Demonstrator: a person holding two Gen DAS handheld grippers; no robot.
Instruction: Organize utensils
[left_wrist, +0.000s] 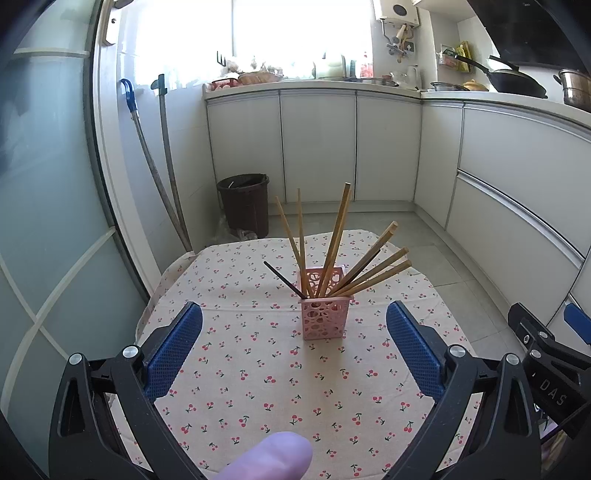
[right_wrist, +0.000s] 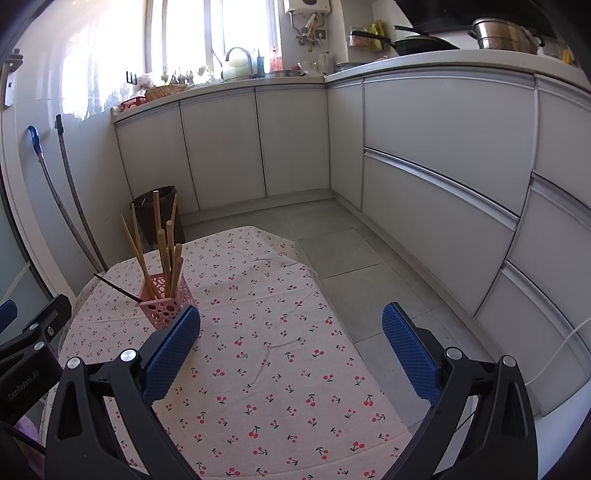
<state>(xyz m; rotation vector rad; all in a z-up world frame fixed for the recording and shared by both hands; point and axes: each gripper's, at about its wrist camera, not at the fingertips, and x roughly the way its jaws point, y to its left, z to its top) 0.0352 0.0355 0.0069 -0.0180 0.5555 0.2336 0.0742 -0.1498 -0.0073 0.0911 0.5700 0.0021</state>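
Note:
A pink perforated holder (left_wrist: 325, 312) stands upright on the cherry-print tablecloth (left_wrist: 258, 369), holding several wooden chopsticks (left_wrist: 334, 243) and a dark one (left_wrist: 284, 279) that fan outward. My left gripper (left_wrist: 293, 350) is open and empty, just short of the holder and centred on it. In the right wrist view the holder (right_wrist: 166, 301) with its chopsticks (right_wrist: 162, 254) stands at the left, partly behind my left finger. My right gripper (right_wrist: 291, 350) is open and empty over the tablecloth (right_wrist: 277, 350), to the right of the holder.
A dark bin (left_wrist: 245, 205) stands on the floor beyond the table. Two mop handles (left_wrist: 159, 173) lean on the left wall. White cabinets (right_wrist: 436, 177) run along the back and right. The right gripper's body (left_wrist: 546, 362) shows at the right edge.

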